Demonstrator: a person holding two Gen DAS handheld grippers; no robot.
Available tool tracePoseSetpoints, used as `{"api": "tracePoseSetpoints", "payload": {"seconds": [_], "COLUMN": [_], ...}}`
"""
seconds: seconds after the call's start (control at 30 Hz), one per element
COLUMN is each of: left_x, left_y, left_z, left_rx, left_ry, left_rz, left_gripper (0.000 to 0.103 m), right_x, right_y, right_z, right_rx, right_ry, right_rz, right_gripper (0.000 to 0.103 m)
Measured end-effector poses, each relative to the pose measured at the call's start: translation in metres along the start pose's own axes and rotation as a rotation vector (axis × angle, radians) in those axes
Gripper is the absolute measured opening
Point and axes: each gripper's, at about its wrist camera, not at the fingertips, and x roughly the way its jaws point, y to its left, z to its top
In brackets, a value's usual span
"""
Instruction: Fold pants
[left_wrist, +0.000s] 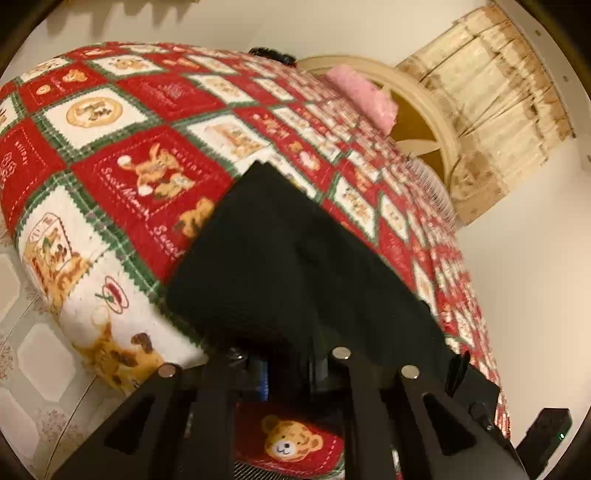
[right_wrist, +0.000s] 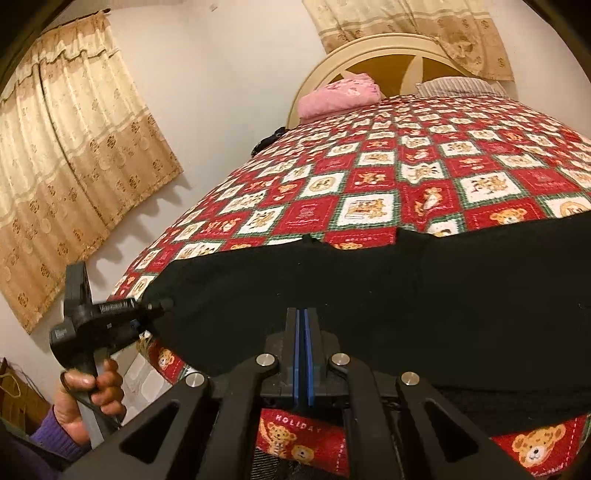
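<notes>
Both jaws clamped on black pants (right_wrist: 369, 295) near edge, bedspread (right_wrist: 369, 184) beneath.

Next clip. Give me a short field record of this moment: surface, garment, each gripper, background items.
surface: bed with a red bear-print quilt
garment: black pants spread flat along the near edge
left gripper: at the left end of the pants, shut on the pants
right gripper: blue pads together, over the near edge of the pants; grip unclear
background: pink folded cloth by the cream headboard, beige curtain
</notes>
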Motion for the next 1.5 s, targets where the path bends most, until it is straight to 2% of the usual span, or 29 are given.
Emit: {"api": "tracePoseSetpoints", "payload": {"seconds": [0.1, 0.2, 0.27, 0.4, 0.53, 0.6, 0.67, 0.77, 0.87, 0.97, 1.03, 1.1, 1.17, 1.2, 1.27, 1.3, 1.33, 1.4, 1.5], "left_x": [-0.008, -0.015, -0.019, -0.03, -0.028, -0.019, -0.006, 0.028, 0.053, 0.043, 0.037, 0.034, 0.029, 0.023, 0.02, 0.018, 0.016, 0.017, 0.023], "left_y": [-0.02, -0.053, -0.086, -0.149, -0.206, -0.23, -0.246, -0.254, -0.244, -0.242, -0.24, -0.234, -0.22, -0.211, -0.197, -0.19, -0.182, -0.166, -0.147], "left_z": [0.003, 0.005, 0.005, -0.015, -0.056, -0.082, -0.108, -0.144, -0.158, -0.145, -0.134, -0.12, -0.104, -0.091, -0.077, -0.07, -0.063, -0.051, -0.04], "left_rx": [0.122, 0.269, 0.383, 0.582, 0.766, 0.849, 0.926, 0.998, 0.985, 0.967, 0.96, 0.919, 0.847, 0.808, 0.77, 0.753, 0.739, 0.709, 0.648], "left_ry": [-0.036, -0.076, -0.093, -0.102, -0.036, 0.033, 0.085, 0.195, 0.316, 0.316, 0.313, 0.305, 0.279, 0.252, 0.209, 0.183, 0.157, 0.124, 0.114], "left_rz": [0.041, 0.034, -0.015, -0.183, -0.36, -0.443, -0.487, -0.475, -0.433, -0.446, -0.417, -0.398, -0.399, -0.391, -0.352, -0.32, -0.281, -0.211, -0.147], "left_gripper": [0.015, 0.015, 0.015, 0.015, 0.014, 0.014, 0.014, 0.014, 0.014, 0.017, 0.027, 0.048, 0.059, 0.063, 0.068, 0.068, 0.068, 0.068, 0.068], "right_x": [-0.006, -0.018, -0.027, -0.049, -0.065, -0.07, -0.074, -0.076, -0.076, -0.08, -0.082, -0.082, -0.079, -0.076, -0.067, -0.062, -0.059, -0.051, -0.034], "right_y": [-0.016, -0.037, -0.054, -0.092, -0.111, -0.119, -0.127, -0.138, -0.145, -0.151, -0.155, -0.15, -0.143, -0.138, -0.132, -0.129, -0.127, -0.121, -0.103], "right_z": [0.003, 0.009, 0.014, 0.021, 0.02, 0.018, 0.015, 0.008, 0.002, 0.0, 0.002, 0.005, 0.01, 0.011, 0.011, 0.01, 0.008, 0.005, 0.001], "right_rx": [0.043, 0.092, 0.134, 0.231, 0.275, 0.306, 0.336, 0.384, 0.42, 0.455, 0.492, 0.486, 0.447, 0.427, 0.403, 0.396, 0.393, 0.37, 0.267], "right_ry": [-0.014, -0.048, -0.072, -0.106, -0.131, -0.14, -0.148, -0.145, -0.135, -0.146, -0.161, -0.171, -0.168, -0.161, -0.145, -0.139, -0.14, -0.13, -0.072], "right_rz": [-0.027, -0.061, -0.08, -0.09, -0.084, -0.075, -0.073, -0.069, -0.044, -0.002, 0.069, 0.101, 0.093, 0.085, 0.08, 0.073, 0.071, 0.05, -0.041], "right_gripper": [0.003, 0.003, 0.003, 0.003, 0.003, 0.003, 0.003, 0.003, 0.003, 0.003, 0.003, 0.003, 0.003, 0.006, 0.024, 0.044, 0.055, 0.055, 0.055]}}
